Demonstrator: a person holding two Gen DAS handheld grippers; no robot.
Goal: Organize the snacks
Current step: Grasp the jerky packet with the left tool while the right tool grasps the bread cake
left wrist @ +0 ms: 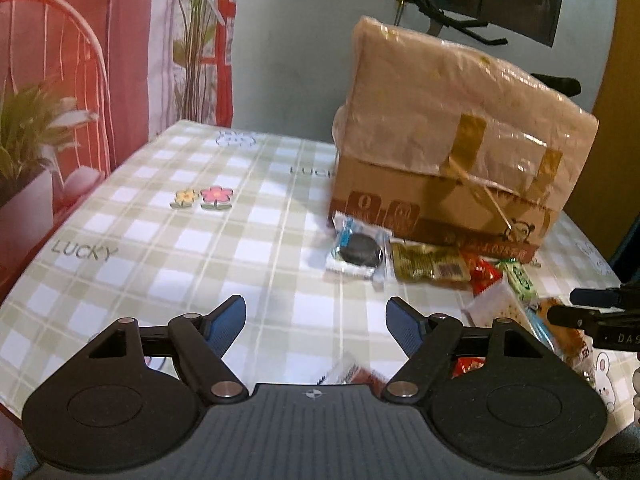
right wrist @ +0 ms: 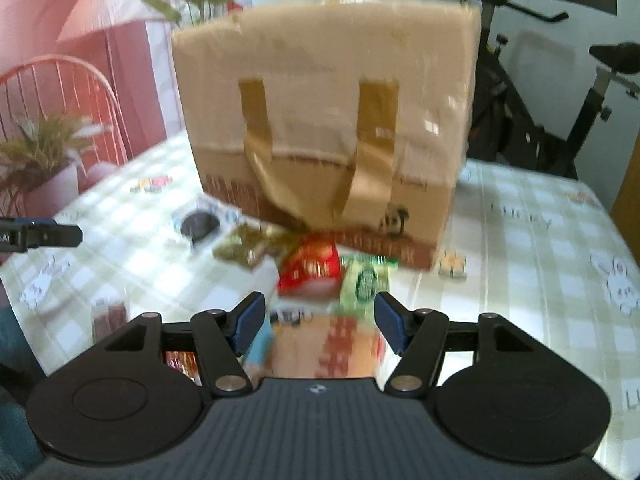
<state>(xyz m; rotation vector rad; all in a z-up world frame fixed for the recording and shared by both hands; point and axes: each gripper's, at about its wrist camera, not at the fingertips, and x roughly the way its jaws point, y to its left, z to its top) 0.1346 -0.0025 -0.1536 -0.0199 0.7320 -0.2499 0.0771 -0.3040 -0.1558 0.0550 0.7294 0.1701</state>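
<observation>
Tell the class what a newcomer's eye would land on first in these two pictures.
A big cardboard box wrapped in plastic and tape stands toward the back of the checked tablecloth. At its foot lies a heap of snack packets, with a dark round cookie in clear wrap on the left end. Both grippers, left and right, are open.

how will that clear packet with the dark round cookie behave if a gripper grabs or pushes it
The cookie packet looks light: a single dark cookie in thin film, so a nudge would probably slide it across the smooth checked tablecloth. Its glossy wrapper may slip or crinkle between pads. The flat sealed edges are likely floppy, while the cookie inside could crack under a hard squeeze.
</observation>
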